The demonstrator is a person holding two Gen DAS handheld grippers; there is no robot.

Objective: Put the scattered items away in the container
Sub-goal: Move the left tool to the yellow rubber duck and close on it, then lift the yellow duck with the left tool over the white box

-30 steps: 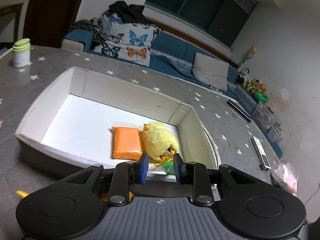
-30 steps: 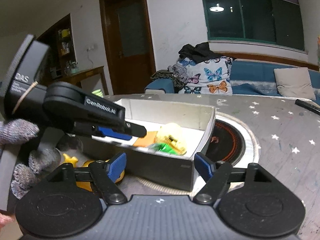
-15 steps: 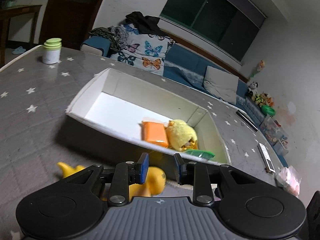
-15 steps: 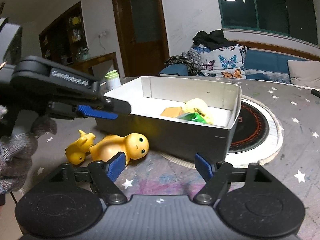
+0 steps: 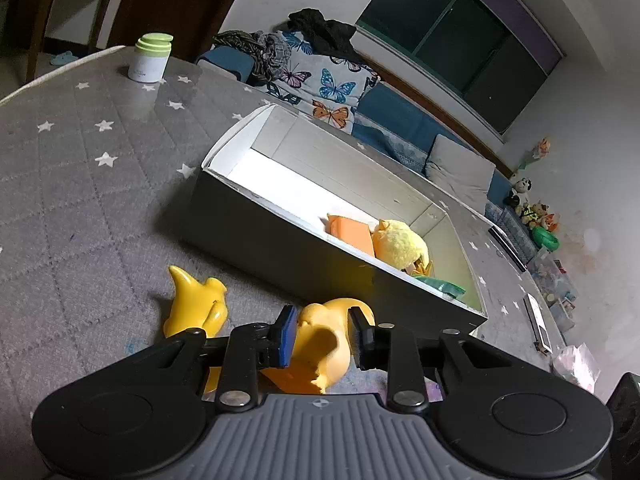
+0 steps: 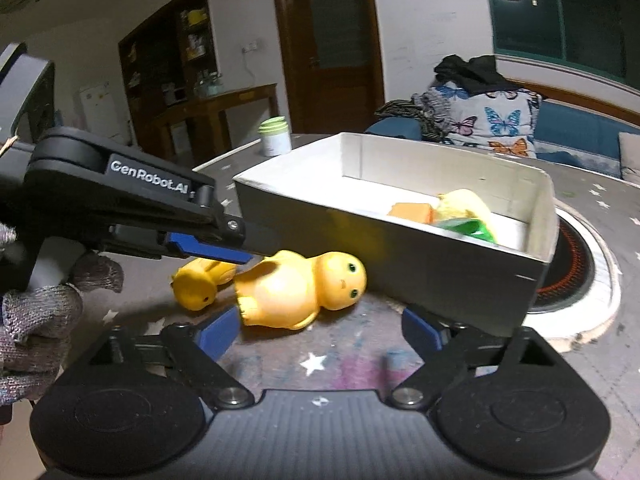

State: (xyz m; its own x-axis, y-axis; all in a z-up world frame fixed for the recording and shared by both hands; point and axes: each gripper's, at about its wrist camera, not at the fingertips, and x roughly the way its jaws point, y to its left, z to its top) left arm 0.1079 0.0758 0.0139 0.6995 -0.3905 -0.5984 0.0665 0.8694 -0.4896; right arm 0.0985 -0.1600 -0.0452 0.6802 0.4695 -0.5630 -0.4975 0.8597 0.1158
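Observation:
A yellow dinosaur toy (image 6: 304,288) lies on its side on the grey star-patterned table, just in front of the white box (image 6: 440,264). Its tail (image 5: 196,300) points left. My left gripper (image 5: 320,338) is open and hovers above the toy's body (image 5: 320,352), not touching it; it also shows in the right wrist view (image 6: 224,254). My right gripper (image 6: 320,330) is wide open and empty, low in front of the toy. The box (image 5: 280,232) holds an orange block (image 5: 352,230), a yellow plush (image 5: 400,244) and a green item (image 5: 440,286).
A white jar with a green lid (image 5: 151,58) stands at the table's far left edge. A round stove plate (image 6: 576,280) sits under the box's right end. Remotes (image 5: 538,328) and a pink bag (image 5: 576,364) lie at the right. A sofa is behind.
Both grippers have pulled back from the box and come down toward the yellow toy. My left gripper now hangs over the toy's body. The right one is closer to it.

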